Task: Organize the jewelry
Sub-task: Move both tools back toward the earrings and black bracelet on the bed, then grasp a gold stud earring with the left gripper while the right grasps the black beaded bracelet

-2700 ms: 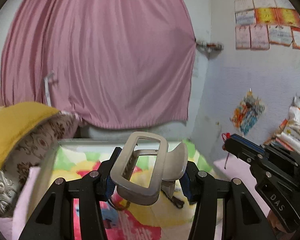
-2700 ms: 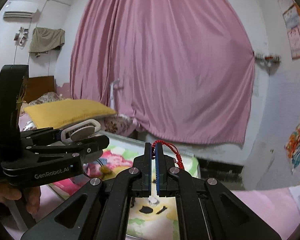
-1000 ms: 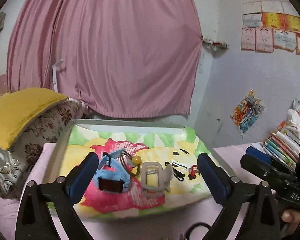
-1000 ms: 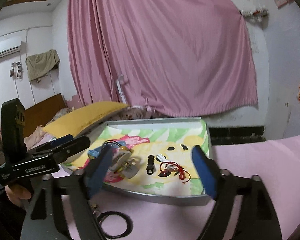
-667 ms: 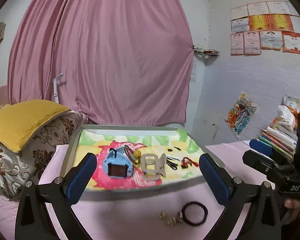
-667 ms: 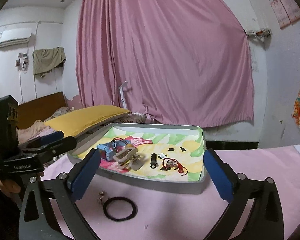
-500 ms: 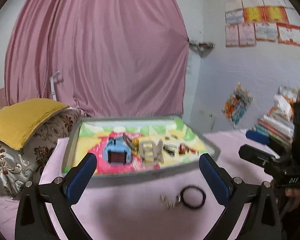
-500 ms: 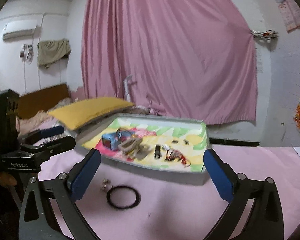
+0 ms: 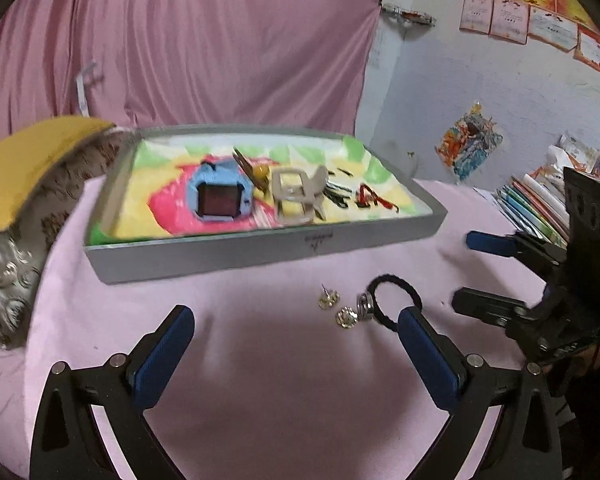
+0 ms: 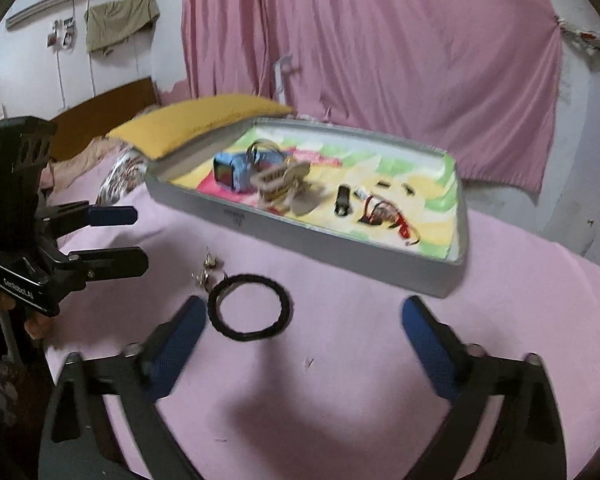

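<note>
Hair tie: the black hair tie (image 10: 249, 307) is lying flat on the pink bedspread (image 10: 340, 360), just in front of the grey tray (image 10: 300, 236) and outside it; it is looking soft, light and limp, so you are best pinching one side of the loop rather than spanning it.
Earrings: two small gold studs (image 9: 336, 308) and a little ring (image 9: 365, 304) are sitting beside the hair tie, the ring touching its edge; they are looking tiny, hard and likely to slip, so you are needing a fine, centred pinch.
Tray contents: the grey hair claw (image 9: 298, 196), blue watch (image 9: 220, 200) and red cord (image 10: 384, 216) are already resting inside.
Left gripper: your left gripper (image 9: 296, 330) is hanging released, jaws wide, nothing between them, tilting down towards the studs.
Right gripper: your right gripper (image 10: 302, 322) is empty with jaws spread wide, having just been narrowing a little, and is angling down with the hair tie just ahead of its left finger.
Next: you are probably lining up to collect these loose pieces.
</note>
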`<state>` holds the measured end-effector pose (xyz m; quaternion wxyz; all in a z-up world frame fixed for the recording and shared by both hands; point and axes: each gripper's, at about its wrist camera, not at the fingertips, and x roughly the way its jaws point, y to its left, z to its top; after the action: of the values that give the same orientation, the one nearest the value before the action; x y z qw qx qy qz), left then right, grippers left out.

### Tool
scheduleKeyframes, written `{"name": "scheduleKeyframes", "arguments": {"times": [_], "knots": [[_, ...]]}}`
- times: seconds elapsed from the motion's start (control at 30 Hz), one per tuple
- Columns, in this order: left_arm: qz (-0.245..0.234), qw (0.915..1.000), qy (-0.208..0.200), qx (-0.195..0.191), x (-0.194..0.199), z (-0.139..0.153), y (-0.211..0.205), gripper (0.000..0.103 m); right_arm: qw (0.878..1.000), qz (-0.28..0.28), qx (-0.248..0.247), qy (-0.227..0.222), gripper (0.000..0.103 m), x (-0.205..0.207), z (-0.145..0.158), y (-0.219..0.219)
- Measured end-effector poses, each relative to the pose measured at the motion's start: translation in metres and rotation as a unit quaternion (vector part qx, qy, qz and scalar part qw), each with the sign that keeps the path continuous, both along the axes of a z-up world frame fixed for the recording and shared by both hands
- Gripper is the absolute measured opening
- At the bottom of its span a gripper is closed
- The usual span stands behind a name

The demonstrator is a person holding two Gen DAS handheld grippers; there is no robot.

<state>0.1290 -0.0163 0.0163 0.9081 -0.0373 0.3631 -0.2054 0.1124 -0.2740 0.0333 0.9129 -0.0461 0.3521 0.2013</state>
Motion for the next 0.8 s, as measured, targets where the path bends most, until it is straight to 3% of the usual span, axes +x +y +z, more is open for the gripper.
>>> {"name": "scheduleKeyframes", "arguments": {"times": [0.07,0.17,0.33,0.7,0.8], "knots": [[-0.011,0.9998,0.014,-0.005,0.003,-0.003,-0.003,0.088,1.000,0.008,-0.006,0.022,0.066,0.007,-0.005,0.001],[-0.031,0.9991,0.028,-0.006,0.005,-0.007,-0.010,0.076,0.999,0.021,-0.008,0.041,0.050,0.015,-0.011,0.009],[-0.053,0.9978,0.037,0.013,0.008,-0.011,-0.024,0.059,0.997,0.041,-0.025,0.059,0.033,0.023,-0.017,0.017],[-0.071,0.9941,0.049,0.066,0.016,-0.012,-0.040,0.040,0.994,0.069,-0.052,0.067,0.028,0.036,-0.022,0.029],[-0.075,0.9933,0.045,0.076,0.015,-0.011,-0.042,0.032,0.993,0.079,-0.051,0.067,0.021,0.040,-0.020,0.031]]}}
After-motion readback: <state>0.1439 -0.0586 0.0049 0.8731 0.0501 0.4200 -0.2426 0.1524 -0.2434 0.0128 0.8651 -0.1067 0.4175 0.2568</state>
